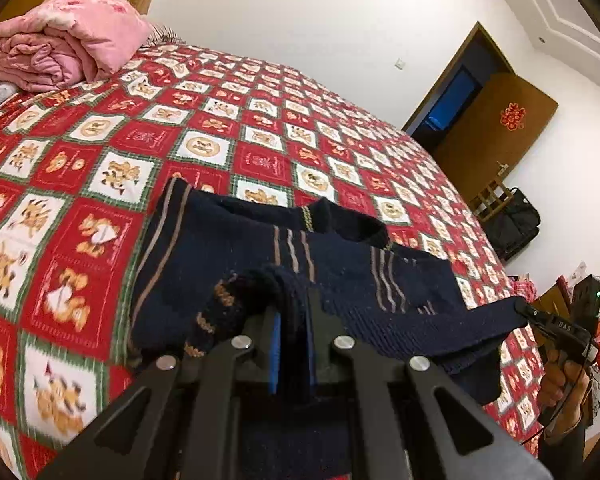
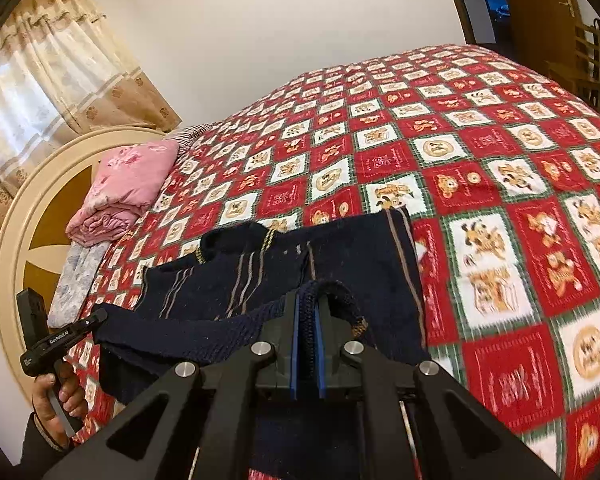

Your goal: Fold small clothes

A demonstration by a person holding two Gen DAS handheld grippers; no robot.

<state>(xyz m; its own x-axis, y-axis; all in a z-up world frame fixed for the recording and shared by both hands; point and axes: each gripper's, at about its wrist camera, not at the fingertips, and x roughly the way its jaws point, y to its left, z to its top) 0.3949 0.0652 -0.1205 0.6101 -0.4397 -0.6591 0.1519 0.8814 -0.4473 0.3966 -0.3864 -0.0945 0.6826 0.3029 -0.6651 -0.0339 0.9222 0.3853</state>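
Now both grippers, left gripper (image 1: 292, 320) and right gripper (image 2: 306, 320), fingers clamped on navy sweater (image 1: 220, 240) edge; body stretches toward twelve o'clock on bed (image 1: 340, 140).

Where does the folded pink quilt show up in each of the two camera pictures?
Left wrist view: the pink quilt lies at the upper left, at the head of the bed.
Right wrist view: it sits left of centre, against the round headboard.
Shared landmark: the dark blue sweater on the red bedspread.

Coarse knitted navy sweater (image 1: 204, 264) lies on a printed cloth bedspread (image 1: 100, 152); matt black plastic claws.
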